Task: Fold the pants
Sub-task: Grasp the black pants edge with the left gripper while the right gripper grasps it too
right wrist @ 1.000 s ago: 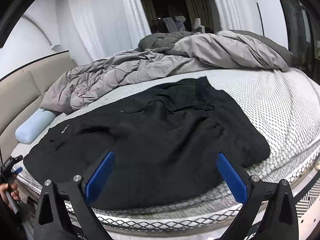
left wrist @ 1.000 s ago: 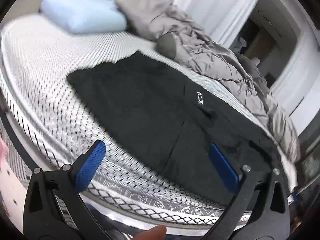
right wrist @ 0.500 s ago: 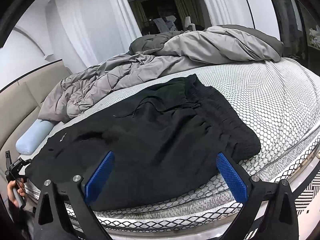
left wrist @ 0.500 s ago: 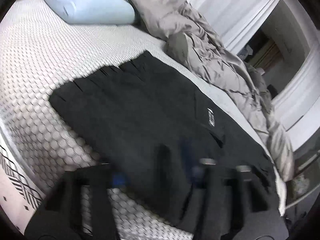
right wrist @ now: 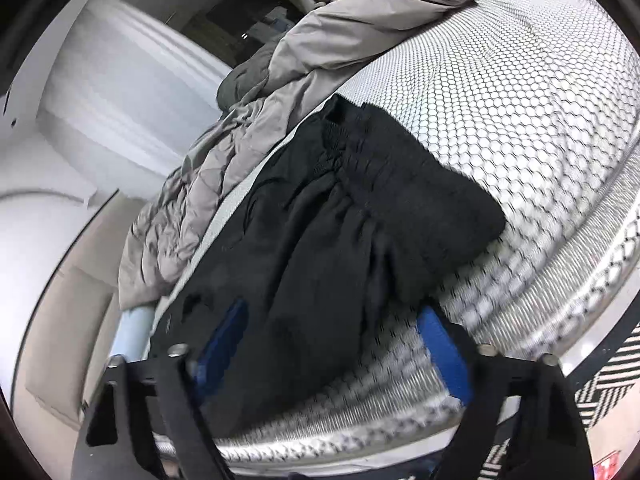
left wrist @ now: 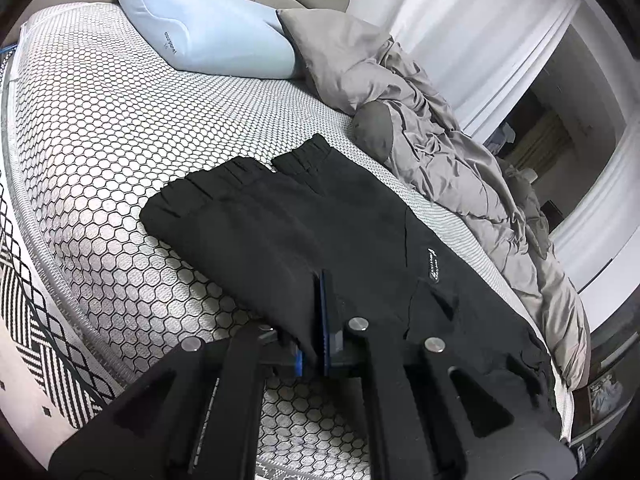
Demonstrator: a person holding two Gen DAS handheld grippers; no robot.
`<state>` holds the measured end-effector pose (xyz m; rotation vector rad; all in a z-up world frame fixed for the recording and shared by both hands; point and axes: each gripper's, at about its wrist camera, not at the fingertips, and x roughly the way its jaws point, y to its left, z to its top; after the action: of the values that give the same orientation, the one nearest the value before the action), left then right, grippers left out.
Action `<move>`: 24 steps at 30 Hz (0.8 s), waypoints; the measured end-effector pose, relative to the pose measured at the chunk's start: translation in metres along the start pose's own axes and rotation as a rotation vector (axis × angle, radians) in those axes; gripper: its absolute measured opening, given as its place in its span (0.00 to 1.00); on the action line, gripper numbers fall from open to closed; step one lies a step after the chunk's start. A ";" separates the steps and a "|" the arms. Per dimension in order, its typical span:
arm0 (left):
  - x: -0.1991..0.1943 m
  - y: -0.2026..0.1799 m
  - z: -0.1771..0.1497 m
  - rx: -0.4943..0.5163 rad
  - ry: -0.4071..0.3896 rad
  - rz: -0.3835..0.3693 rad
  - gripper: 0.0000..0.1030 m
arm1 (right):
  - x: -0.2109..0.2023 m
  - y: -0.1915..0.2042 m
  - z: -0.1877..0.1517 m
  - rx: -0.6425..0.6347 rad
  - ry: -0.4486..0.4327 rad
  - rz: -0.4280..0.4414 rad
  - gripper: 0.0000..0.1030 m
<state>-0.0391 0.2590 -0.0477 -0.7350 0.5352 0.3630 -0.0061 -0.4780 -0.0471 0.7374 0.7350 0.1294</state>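
at bed edge, left tool (left wrist: 318,308) clenched on pants (left wrist: 320,216) hem, right tool (right wrist: 332,344) blurred, closing, pads clear of cloth

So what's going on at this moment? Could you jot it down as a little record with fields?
surface: bed with a honeycomb-patterned cover
garment: black pants lying on the bed, already doubled lengthwise, cuffs at one end, waistband at the other
left gripper: jaws shut on the near edge of the pants
right gripper: jaws have just been closing, fabric between them, not yet pinched
nearby: pale blue pillow, rumpled grey duvet
fold progress: crosswise fold not yet made
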 end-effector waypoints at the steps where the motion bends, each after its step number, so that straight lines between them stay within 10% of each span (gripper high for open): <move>1: 0.002 -0.003 0.001 0.005 0.001 -0.002 0.03 | 0.003 0.002 0.005 -0.010 -0.011 -0.003 0.66; 7: -0.007 -0.008 -0.004 0.041 -0.013 0.001 0.03 | 0.014 0.018 0.019 -0.115 -0.030 -0.137 0.11; 14: -0.014 -0.001 -0.014 0.053 0.018 -0.040 0.01 | -0.009 -0.017 0.010 0.018 -0.065 -0.147 0.08; 24: -0.031 -0.032 0.022 0.086 -0.039 -0.106 0.00 | -0.041 0.069 0.038 -0.163 -0.243 -0.139 0.07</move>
<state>-0.0413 0.2486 0.0004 -0.6690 0.4706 0.2539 -0.0028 -0.4629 0.0403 0.5330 0.5345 -0.0271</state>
